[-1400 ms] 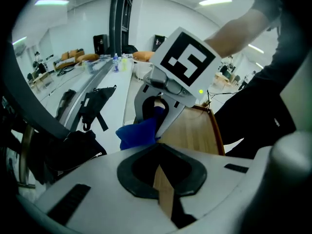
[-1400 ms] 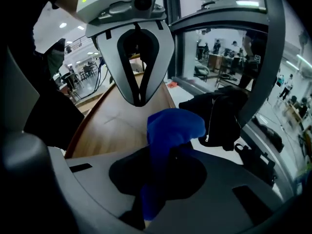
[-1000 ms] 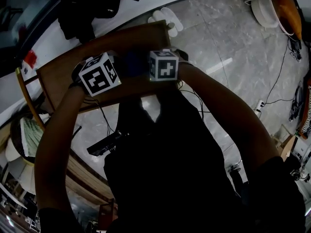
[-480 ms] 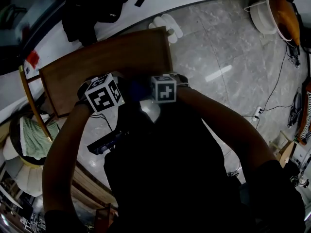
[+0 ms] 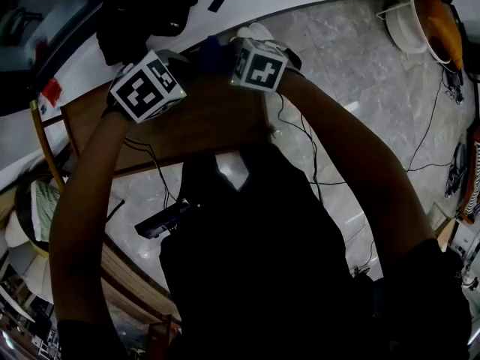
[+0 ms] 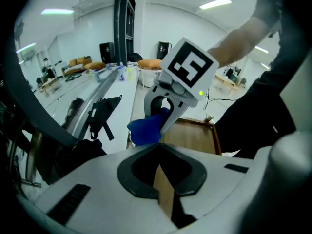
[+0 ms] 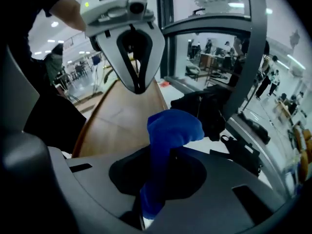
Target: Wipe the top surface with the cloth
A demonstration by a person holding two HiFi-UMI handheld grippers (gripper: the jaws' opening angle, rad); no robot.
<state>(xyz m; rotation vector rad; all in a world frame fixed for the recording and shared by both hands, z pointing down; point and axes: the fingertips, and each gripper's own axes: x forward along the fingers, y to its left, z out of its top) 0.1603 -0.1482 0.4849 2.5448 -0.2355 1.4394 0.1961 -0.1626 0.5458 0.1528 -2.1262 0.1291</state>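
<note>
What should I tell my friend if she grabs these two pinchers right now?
Right gripper: shut on the bunched blue cloth, which sticks up past the jaws.
Left gripper: shut, holding nothing, close beside the right one.
Both are at the far edge of the brown wooden top.
Done: the cloth is gripped and brought to the surface. The wood shows no marks that tell how much has been wiped.
Left: probably draw the cloth back across the top toward the near edge.
</note>
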